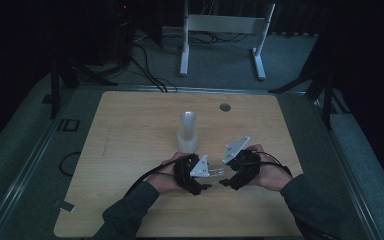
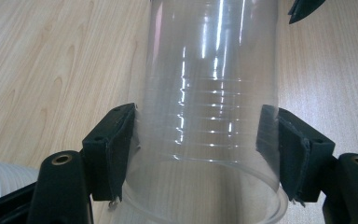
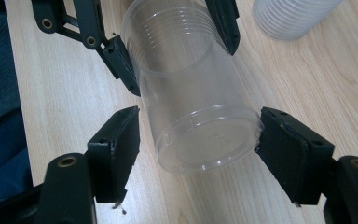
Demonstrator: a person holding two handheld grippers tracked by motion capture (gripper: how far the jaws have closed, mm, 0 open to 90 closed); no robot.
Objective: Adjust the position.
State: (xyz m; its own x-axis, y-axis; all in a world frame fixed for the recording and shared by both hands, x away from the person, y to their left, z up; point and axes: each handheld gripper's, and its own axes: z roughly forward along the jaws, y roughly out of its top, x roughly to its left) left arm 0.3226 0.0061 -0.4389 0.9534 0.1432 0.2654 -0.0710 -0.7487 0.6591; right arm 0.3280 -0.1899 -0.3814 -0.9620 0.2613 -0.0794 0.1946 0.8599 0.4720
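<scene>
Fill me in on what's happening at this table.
A person holds a clear plastic cup between two handheld grippers above a wooden table. The left gripper is shut on its rim end. The right gripper brackets the base, with a gap at one pad. A stack of cups stands just beyond.

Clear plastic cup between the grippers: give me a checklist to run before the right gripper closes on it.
1. Left gripper clamped on the clear plastic cup near its rim: ok.
2. Cup base sits between the right gripper jaws: ok.
3. Right pads pressing on the cup: not ok, a gap shows at the left pad.
4. Stack of frosted plastic cups stands apart from both grippers: ok.
5. Cup lifted off the light wooden table: cannot tell.
</scene>
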